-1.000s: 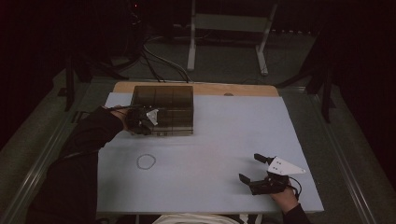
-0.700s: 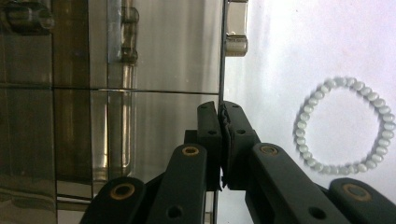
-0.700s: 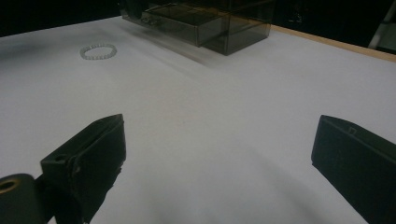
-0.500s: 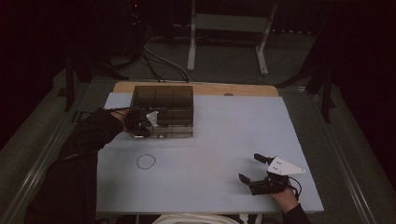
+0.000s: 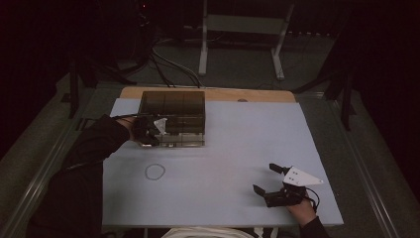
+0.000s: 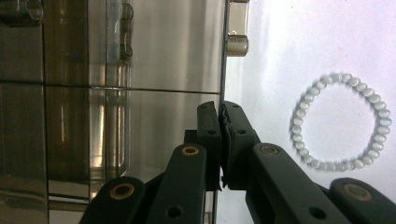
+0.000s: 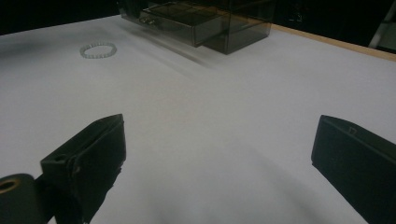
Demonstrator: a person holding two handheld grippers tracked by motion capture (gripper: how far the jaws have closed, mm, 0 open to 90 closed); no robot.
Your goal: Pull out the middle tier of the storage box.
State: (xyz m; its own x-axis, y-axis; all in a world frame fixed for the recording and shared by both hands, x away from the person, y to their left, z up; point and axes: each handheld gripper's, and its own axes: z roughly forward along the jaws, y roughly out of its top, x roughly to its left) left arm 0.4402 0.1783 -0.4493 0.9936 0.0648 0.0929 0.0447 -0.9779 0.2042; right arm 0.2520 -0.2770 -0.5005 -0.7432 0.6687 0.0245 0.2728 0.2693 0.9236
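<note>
Smoky, see-through plastic drawer box [image 5: 172, 118] sits at the far left of the pale sheet-covered table [image 5: 247, 148], and the left gripper [image 5: 148, 130] is right up against its near left corner. From the high view the dim light blurs gripper and box together, so the exact contact point is hard to read there. The left gripper view helps: the two black jaws are pressed together, tips meeting, right along the box's front edge [image 6: 140, 93]. Something dark and ragged shows in the seam between them, but I cannot tell whether they pinch a part of the box or just each other. Two small clear drawer knobs poke out along that edge, and the box runs off the top and left of this view.

Beside it, a bracelet of pale round beads [image 6: 341, 121] lies flat on the sheet, apart from the box and touched by nothing. In the high view it is a faint ring [image 5: 155, 171], nearer the person than the box.

Over to the right gripper [image 5: 270, 181], low at the near right of the table, well apart from everything. Jaws spread wide, only bare sheet between them [image 7: 215, 140]. Its view catches the bracelet [image 7: 97, 49] and the box [image 7: 205, 21] far off, one drawer standing slightly out, the top cut off.
</note>
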